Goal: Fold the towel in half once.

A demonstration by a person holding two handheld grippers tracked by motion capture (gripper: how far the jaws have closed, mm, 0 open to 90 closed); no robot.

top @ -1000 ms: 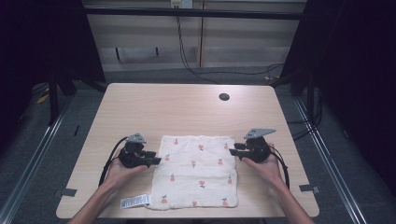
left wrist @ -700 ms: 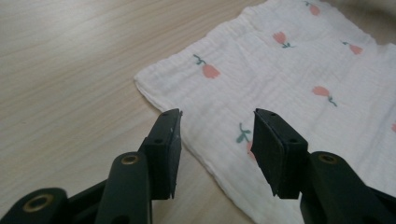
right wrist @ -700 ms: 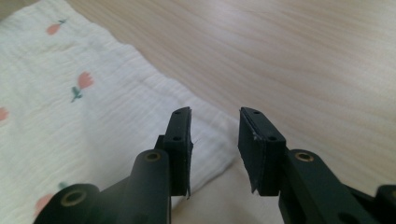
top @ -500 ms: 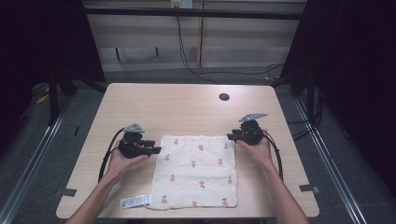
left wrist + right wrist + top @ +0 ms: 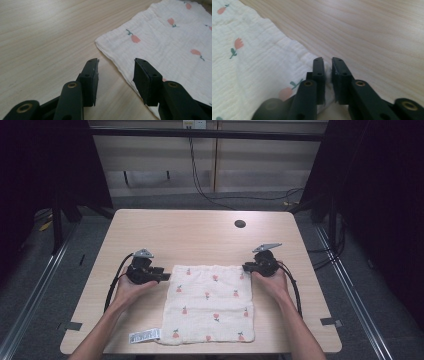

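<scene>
High view: one wooden table (image 5: 200,235), light grain, with a dark round hole (image 5: 240,224) near its far edge. One white cloth (image 5: 210,302) printed with small pink flowers lay flat on the near half of the table, and a white label (image 5: 144,336) projected from its near left corner. Two forearms entered from the bottom edge. The left gripper (image 5: 162,277) sat at the cloth's far left corner, and the right gripper (image 5: 246,267) at the far right corner. Jaw gaps were too small to read here.

Left gripper view: the cloth (image 5: 170,40) was seen close, its crinkled weave plain. The left gripper (image 5: 116,68) had its jaws parted by a moderate gap, holding nothing. One jaw stood over bare table (image 5: 45,37), the other over the cloth's edge, with the corner just ahead of them.

Right gripper view: the right gripper (image 5: 328,66) had its jaws nearly together, having just been closing, with a pinch of the cloth (image 5: 257,65) caught between the pads at the corner. Bare table (image 5: 374,30) lay beyond.
</scene>
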